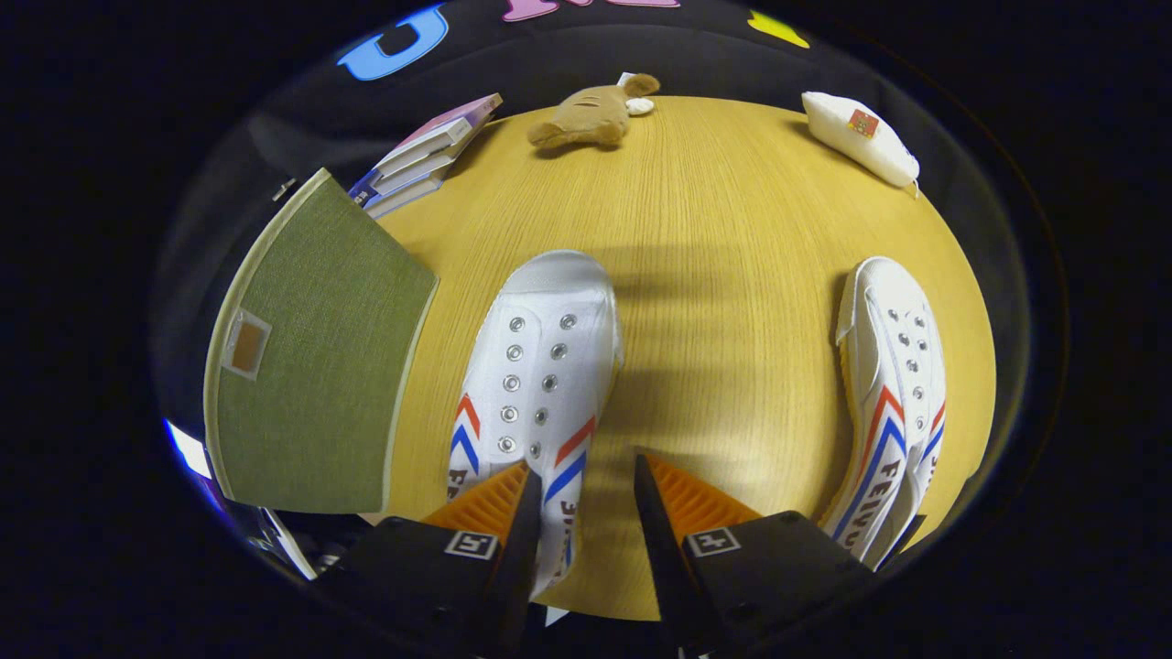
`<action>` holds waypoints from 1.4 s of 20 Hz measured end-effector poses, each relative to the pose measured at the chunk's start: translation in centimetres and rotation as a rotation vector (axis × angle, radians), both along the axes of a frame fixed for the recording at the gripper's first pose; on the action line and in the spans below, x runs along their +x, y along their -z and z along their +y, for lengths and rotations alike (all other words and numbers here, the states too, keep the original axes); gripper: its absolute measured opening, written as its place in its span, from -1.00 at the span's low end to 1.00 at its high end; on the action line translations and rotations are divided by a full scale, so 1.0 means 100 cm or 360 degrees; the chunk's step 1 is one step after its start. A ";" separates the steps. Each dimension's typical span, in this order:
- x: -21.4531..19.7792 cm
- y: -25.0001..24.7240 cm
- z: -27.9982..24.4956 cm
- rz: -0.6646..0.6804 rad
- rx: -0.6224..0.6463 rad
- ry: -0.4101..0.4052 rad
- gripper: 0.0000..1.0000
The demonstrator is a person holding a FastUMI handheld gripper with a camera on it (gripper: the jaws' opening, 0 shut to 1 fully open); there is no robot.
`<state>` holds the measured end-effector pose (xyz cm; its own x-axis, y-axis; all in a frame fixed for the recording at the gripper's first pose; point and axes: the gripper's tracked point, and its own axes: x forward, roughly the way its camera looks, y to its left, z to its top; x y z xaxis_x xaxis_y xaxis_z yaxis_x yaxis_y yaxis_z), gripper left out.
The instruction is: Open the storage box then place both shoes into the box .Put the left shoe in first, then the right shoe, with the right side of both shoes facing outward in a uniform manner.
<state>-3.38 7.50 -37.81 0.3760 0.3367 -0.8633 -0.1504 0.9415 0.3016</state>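
Two white canvas shoes with red and blue chevron stripes lie on the wooden table (pixel 723 238), toes pointing away from me. One shoe (pixel 540 366) lies just ahead of my gripper (pixel 581 485); its heel end passes under the left finger and its right side sits in the gap between the fingers. The fingers stand apart and press on nothing, so the gripper is open. The other shoe (pixel 893 394) lies well to the right, beyond the right finger. A green fabric storage box (pixel 311 357) with its lid closed stands left of the nearer shoe.
A stack of books (pixel 426 156) lies behind the box. A brown plush toy (pixel 591 114) rests at the table's far edge, and a white pouch (pixel 861 137) lies at the far right. Bare tabletop lies between the two shoes.
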 end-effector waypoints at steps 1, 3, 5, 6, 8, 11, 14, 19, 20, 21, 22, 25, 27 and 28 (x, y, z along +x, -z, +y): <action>-0.001 -0.001 0.004 0.0004 0.0011 0.0019 -0.03; -0.002 -0.002 0.008 -0.0017 -0.0010 0.0037 -0.43; -0.002 -0.004 0.007 -0.0021 -0.0039 0.0074 -0.65; -0.002 -0.002 0.007 -0.0020 -0.0044 0.0095 -0.71; -0.001 -0.001 0.006 -0.0007 -0.0018 0.0133 -0.84; -0.002 -0.006 0.006 0.0028 0.0062 0.0243 -0.89; 0.000 -0.022 0.009 0.0004 0.0083 0.0344 -0.90; 0.008 -0.070 0.003 -0.0084 0.0131 0.0485 -0.90; 0.010 -0.084 0.002 -0.0111 0.0137 0.0509 -0.90; 0.010 -0.100 0.001 -0.0138 0.0147 0.0526 -0.90; 0.010 -0.117 0.002 -0.0166 0.0163 0.0542 -0.90; 0.009 -0.166 0.011 -0.0251 0.0222 0.0572 -0.90; 0.007 -0.194 0.021 -0.0306 0.0254 0.0576 -0.90; 0.006 -0.207 0.028 -0.0327 0.0271 0.0575 -0.90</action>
<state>-2.81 10.29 -17.13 0.6535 0.2833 -0.7019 0.1057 0.8840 0.4553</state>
